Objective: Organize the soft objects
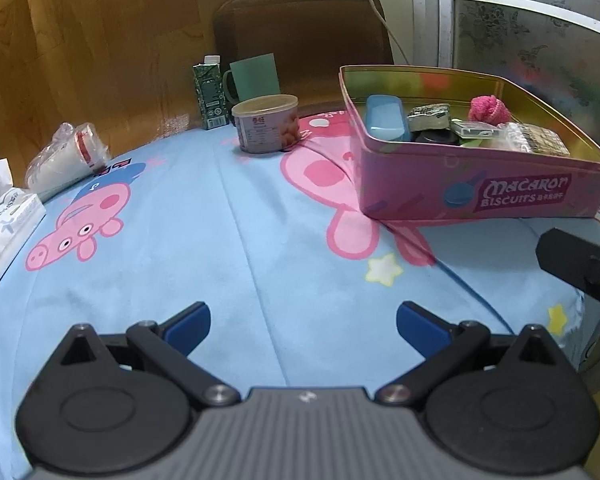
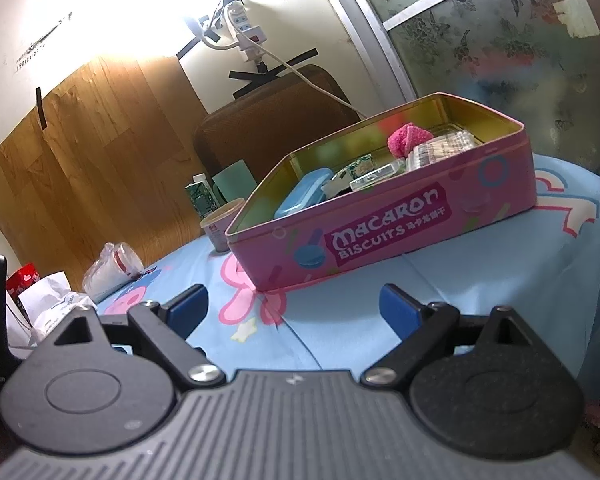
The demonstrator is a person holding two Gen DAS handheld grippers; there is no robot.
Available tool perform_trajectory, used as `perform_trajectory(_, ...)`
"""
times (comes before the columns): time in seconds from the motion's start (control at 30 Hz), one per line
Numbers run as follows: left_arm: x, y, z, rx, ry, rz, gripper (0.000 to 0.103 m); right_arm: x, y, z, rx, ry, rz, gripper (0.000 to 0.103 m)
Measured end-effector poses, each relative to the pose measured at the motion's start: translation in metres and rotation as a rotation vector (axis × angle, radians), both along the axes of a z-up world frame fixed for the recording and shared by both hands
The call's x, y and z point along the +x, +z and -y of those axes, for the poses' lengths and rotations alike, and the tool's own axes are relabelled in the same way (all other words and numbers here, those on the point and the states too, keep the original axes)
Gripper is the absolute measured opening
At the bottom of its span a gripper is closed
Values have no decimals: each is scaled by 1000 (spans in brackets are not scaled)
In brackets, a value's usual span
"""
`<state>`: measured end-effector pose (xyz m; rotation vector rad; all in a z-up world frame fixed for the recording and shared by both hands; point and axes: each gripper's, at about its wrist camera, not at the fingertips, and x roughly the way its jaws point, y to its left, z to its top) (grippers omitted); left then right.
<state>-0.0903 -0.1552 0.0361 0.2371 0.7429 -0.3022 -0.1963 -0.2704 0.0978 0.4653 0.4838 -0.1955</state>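
A pink "Macaron Biscuits" tin (image 1: 480,192) stands open on the blue cartoon-print cloth (image 1: 220,248). Inside lie a pink fluffy soft item (image 1: 490,109), a blue case (image 1: 386,118), a clear packet (image 1: 536,140) and small packs. The tin (image 2: 380,236) also shows in the right wrist view with the pink item (image 2: 408,140) in it. My left gripper (image 1: 303,330) is open and empty, low over the cloth, left and in front of the tin. My right gripper (image 2: 294,310) is open and empty, just in front of the tin's long side.
A round lidded can (image 1: 266,124), a green carton (image 1: 210,94) and a green mug (image 1: 254,76) stand at the back. A plastic bag with cups (image 1: 66,156) and a tissue pack (image 1: 4,232) lie at left. A brown chair back (image 1: 300,40) stands behind. The right gripper's body (image 1: 580,268) shows at the right edge.
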Motion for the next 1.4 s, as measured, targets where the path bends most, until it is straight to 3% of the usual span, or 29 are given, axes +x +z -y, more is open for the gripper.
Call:
perform_trajectory(0.43,-4,4,1,16,9,41,103,1,1,-1,-6,1,-3,94)
perform_trajectory(1.4,-9,0,3,26,-16,27,103,-3,2,-2,-21,0,18,94)
